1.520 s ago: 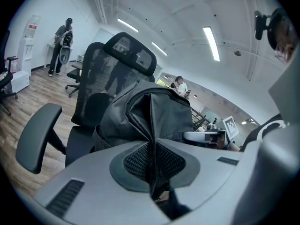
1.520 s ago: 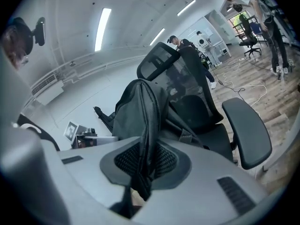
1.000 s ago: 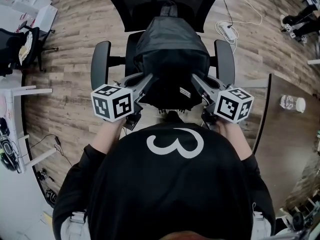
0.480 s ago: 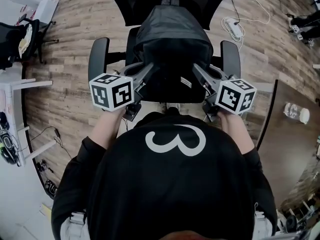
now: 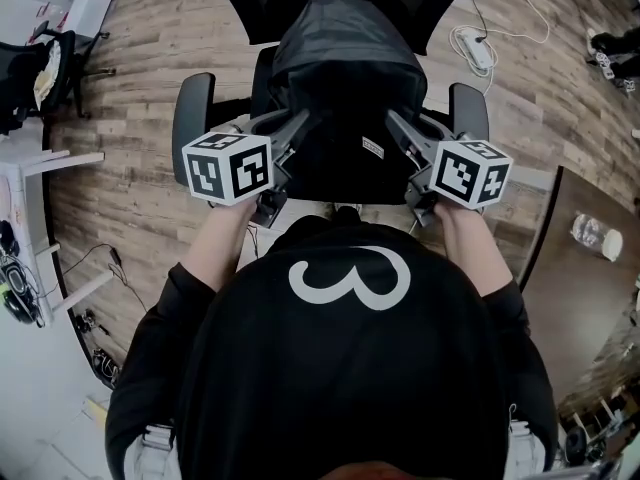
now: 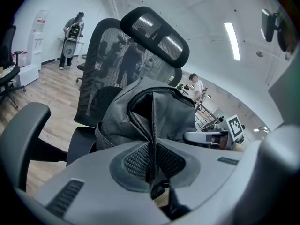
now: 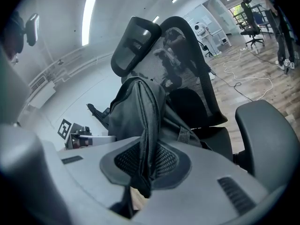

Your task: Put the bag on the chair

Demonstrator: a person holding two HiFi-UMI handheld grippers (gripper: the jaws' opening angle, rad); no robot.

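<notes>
A black backpack [image 5: 345, 88] is over the seat of a black mesh office chair [image 5: 190, 118], against its backrest. My left gripper [image 5: 296, 140] is shut on the bag's left side; its pads pinch a fold of grey fabric [image 6: 152, 139]. My right gripper [image 5: 398, 136] is shut on the bag's right edge, where a dark strap [image 7: 149, 144] runs between its pads. In both gripper views the bag [image 6: 154, 111] [image 7: 140, 111] stands upright in front of the chair's headrest [image 6: 154, 32] [image 7: 133, 46]. Whether the bag's bottom rests on the seat is hidden.
The chair's armrests [image 5: 468, 113] flank the bag. A white power strip with cable [image 5: 478, 48] lies on the wood floor behind the chair. A dark table [image 5: 590, 298] with a plastic bottle [image 5: 592, 236] stands at right, a white desk [image 5: 25, 183] at left. People [image 6: 72, 29] stand far off.
Both grippers and the bag have shifted slightly forward toward the chair's backrest. The grips have not changed.
</notes>
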